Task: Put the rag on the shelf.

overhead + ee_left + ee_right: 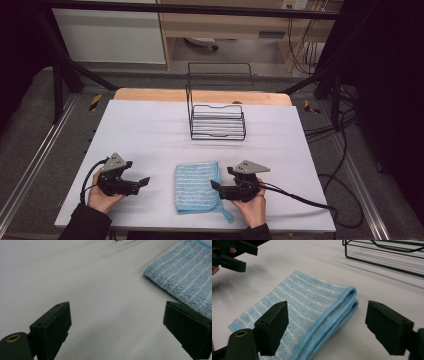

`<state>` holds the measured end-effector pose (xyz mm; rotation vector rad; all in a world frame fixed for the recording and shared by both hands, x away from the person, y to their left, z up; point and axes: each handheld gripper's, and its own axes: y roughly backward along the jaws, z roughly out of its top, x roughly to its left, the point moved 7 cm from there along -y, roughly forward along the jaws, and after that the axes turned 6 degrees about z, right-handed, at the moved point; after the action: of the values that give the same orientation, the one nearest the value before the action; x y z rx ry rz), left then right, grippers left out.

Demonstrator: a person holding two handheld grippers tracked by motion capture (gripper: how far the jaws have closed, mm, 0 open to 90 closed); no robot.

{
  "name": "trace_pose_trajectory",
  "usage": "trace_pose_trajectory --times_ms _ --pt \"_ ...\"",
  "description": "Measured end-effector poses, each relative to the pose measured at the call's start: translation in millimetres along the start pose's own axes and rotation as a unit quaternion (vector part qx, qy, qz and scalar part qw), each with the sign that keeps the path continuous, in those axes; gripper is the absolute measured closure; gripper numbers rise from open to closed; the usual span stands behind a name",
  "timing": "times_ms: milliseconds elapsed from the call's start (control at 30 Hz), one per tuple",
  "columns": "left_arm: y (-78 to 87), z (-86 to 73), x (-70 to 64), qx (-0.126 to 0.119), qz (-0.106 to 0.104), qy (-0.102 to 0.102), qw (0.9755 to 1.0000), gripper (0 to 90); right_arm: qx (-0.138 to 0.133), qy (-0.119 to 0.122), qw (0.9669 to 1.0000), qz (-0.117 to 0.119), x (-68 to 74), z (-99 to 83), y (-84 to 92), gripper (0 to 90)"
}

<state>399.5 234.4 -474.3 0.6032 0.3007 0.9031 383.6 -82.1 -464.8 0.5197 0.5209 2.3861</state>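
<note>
Both wide open, empty: left gripper and right gripper flanking folded blue towel on desk, likely poised to grab.

cloths: 1 | wire racks: 1 | grippers: 2, left, right | hands: 2, left, right | tables: 1

Folded cloth lies on the surface between my two tools | my left hand-held gripper to its left | my right hand-held gripper at its right edge | wire rack behind, well apart.
</note>
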Motion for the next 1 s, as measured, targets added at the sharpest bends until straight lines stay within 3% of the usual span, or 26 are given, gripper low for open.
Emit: trace_pose_trajectory --times_ms 233,567,833,1000 --pt "-4.6 10.3 -7.8 -0.002 0.003 0.003 1.0 7.5 -0.001 0.004 1.0 -0.002 -16.1 7.3 -4.9 8.3" --pt "-15.3 35.4 -24.7 -0.002 0.01 0.013 0.9999 8.5 -0.003 0.002 1.0 -0.003 -27.6 13.1 -7.0 5.3" --pt "-38.4 59.8 -44.3 0.012 0.003 0.019 0.9998 12.0 0.0 0.008 0.9999 -0.007 -30.0 15.2 -4.5 4.7" --pt "-57.5 65.4 -54.1 0.032 0.002 0.028 0.9991 17.8 -0.002 0.01 0.9999 -0.006 -29.6 16.6 -2.2 4.8"
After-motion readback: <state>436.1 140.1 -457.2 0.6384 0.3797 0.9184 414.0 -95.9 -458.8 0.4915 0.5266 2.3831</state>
